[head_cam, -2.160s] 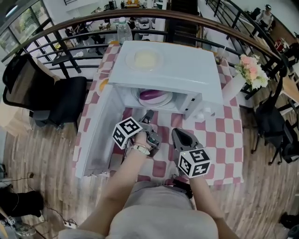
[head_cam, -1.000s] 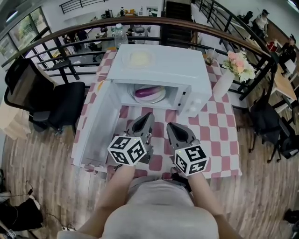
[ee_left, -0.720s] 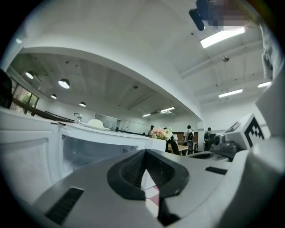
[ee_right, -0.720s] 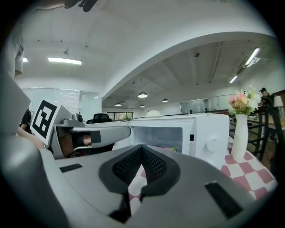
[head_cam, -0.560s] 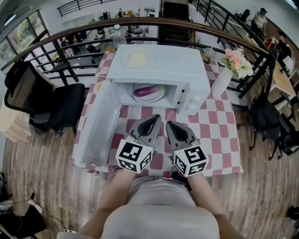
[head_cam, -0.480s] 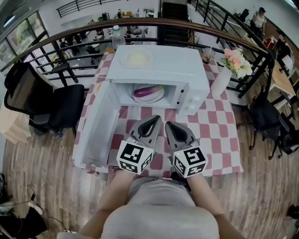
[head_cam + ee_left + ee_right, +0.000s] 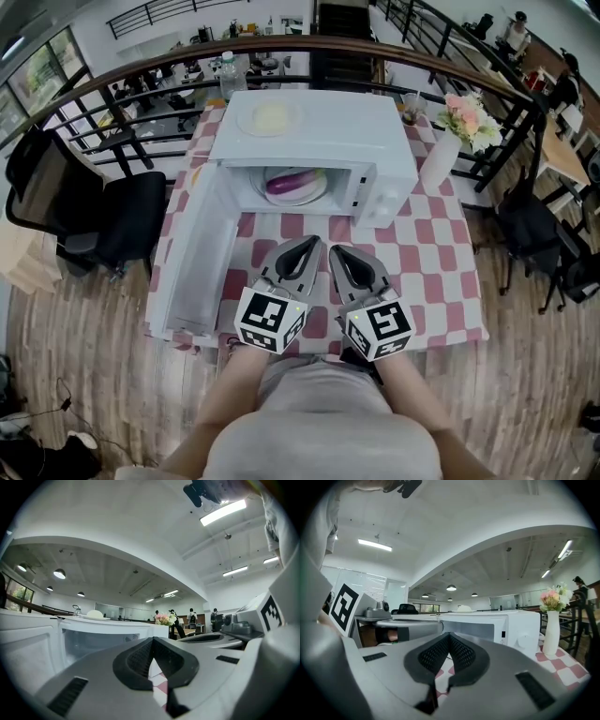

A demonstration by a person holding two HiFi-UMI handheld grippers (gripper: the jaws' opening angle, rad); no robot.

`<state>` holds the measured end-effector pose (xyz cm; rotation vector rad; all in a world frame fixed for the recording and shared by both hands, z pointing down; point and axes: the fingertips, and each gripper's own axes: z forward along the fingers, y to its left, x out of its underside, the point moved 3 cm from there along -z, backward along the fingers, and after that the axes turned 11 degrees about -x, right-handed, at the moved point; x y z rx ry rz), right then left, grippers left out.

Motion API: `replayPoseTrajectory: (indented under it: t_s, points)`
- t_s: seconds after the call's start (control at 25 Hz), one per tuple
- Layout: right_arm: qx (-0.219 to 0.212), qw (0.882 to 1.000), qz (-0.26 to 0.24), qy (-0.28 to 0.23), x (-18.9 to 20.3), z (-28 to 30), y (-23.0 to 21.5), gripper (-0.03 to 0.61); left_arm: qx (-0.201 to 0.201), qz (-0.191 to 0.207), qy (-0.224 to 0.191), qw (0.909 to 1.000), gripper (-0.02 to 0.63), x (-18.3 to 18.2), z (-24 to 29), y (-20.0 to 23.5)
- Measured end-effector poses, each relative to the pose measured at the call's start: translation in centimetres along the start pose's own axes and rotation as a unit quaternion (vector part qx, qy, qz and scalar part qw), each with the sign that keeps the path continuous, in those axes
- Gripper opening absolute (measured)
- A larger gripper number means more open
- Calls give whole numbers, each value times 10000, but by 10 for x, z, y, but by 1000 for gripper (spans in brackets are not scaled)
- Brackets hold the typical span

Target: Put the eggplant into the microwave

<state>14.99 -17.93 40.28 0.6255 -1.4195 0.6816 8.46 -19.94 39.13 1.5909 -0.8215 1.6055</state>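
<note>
The purple eggplant (image 7: pixel 288 180) lies on a white plate (image 7: pixel 312 194) inside the white microwave (image 7: pixel 309 127), whose door (image 7: pixel 192 258) hangs open to the left. My left gripper (image 7: pixel 309 246) and right gripper (image 7: pixel 337 254) hover side by side over the checkered table, in front of the oven and apart from it. Both point level toward the microwave. Each has its jaws shut with nothing between them. The left gripper view has its gripper (image 7: pixel 151 641) before the microwave (image 7: pixel 110 634). The right gripper view shows its gripper (image 7: pixel 449 638) and the microwave (image 7: pixel 501 627).
A shallow dish (image 7: pixel 270 117) sits on top of the microwave. A white vase with pink flowers (image 7: pixel 441 150) stands to the oven's right, vase (image 7: pixel 551 637). A bottle (image 7: pixel 229 73) stands behind. A curved railing (image 7: pixel 141 70) rings the table; black chairs (image 7: pixel 122 211) stand left.
Both grippers drew back from the microwave toward me and came side by side. The left gripper rolled upright. The eggplant stays on its plate inside.
</note>
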Motion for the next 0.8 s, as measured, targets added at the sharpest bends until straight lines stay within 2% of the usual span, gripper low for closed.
replayPoseTrajectory:
  t_s: [0.8]
  points:
    - [22, 9999, -116, -91, -6, 2, 6, 23, 146, 137, 93, 9998, 2, -1, -2, -6]
